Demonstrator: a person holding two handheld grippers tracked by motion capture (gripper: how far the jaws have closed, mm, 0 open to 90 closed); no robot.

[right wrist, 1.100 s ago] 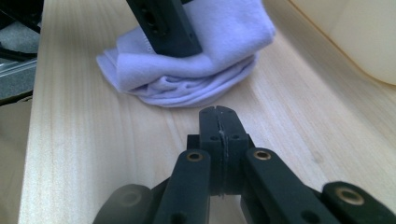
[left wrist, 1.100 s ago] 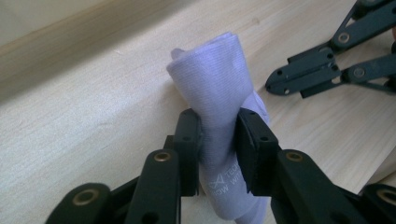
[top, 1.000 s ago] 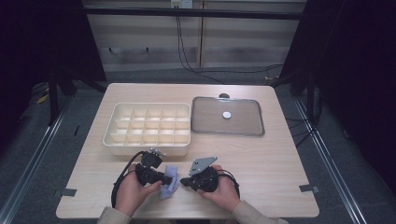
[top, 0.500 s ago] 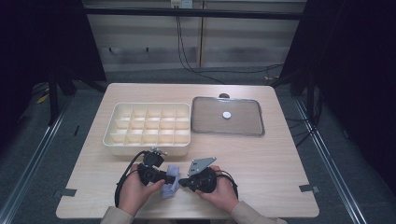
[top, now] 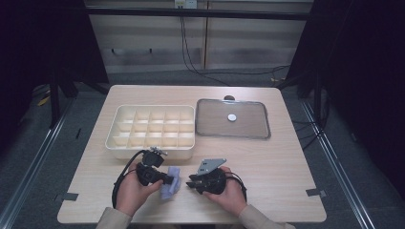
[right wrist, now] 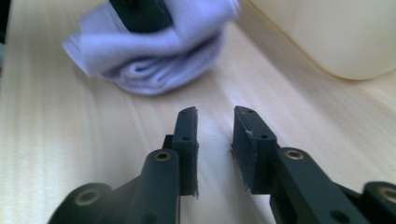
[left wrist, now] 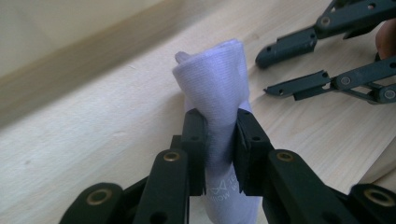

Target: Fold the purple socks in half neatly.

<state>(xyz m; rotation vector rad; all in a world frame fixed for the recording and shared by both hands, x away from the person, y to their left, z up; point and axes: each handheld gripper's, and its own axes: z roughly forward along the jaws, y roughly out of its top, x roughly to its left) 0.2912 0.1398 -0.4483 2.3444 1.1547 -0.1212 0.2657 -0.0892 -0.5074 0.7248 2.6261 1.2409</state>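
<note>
We see a wooden table (top: 286, 162) carrying a cream divided box (top: 152, 131) and, just to its right, a grey tray (top: 248, 129) with a small white disc (top: 232, 117) in it. Near the front edge, below the box, lies a pale lilac cloth (top: 170, 182), folded and bunched. Our left gripper (left wrist: 219, 140) is clamped on the cloth, its jaws pinching a rolled fold that stands up between them. Our right gripper (right wrist: 215, 135) sits just to the right of the cloth, apart from it, its jaws parted with nothing between them and bare wood beneath. In the left gripper view the right gripper's jaws point towards the cloth.
</note>
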